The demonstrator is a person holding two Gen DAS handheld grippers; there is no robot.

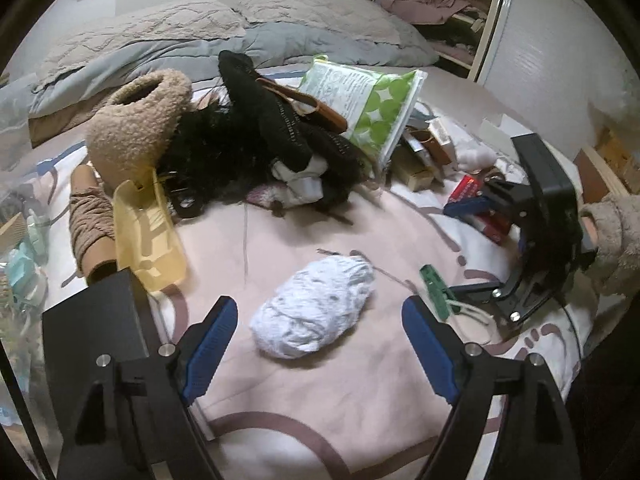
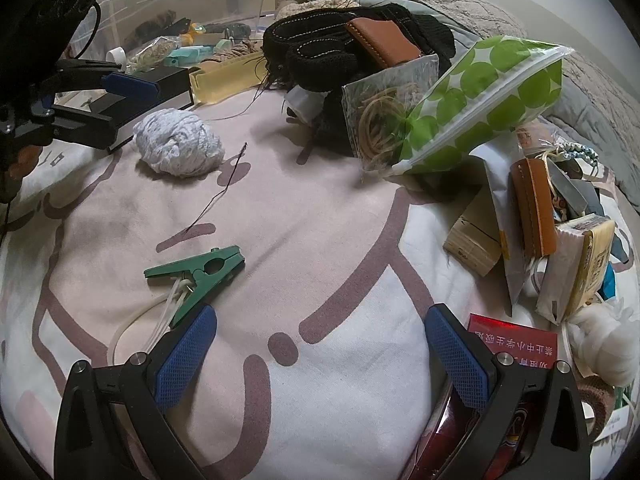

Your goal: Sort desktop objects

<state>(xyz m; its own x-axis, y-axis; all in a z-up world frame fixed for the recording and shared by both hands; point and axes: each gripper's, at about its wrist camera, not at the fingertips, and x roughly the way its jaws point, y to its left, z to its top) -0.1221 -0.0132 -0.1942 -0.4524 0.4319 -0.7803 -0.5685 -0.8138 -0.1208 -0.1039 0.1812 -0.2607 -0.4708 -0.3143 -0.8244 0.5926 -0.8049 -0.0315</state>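
With the left gripper [image 1: 320,344] spread wide and empty just near of the white yarn ball [image 1: 316,312], I judge I'm between picks; right gripper [image 2: 320,356], likewise released, needs to reach left for the green clip [image 2: 196,272].

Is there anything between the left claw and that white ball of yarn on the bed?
Nothing visible. The left claw is open, and the white ball of yarn lies on bare pink bedsheet just ahead between its blue pads.

Dim soft light, fisheye-warped edges, slight blur
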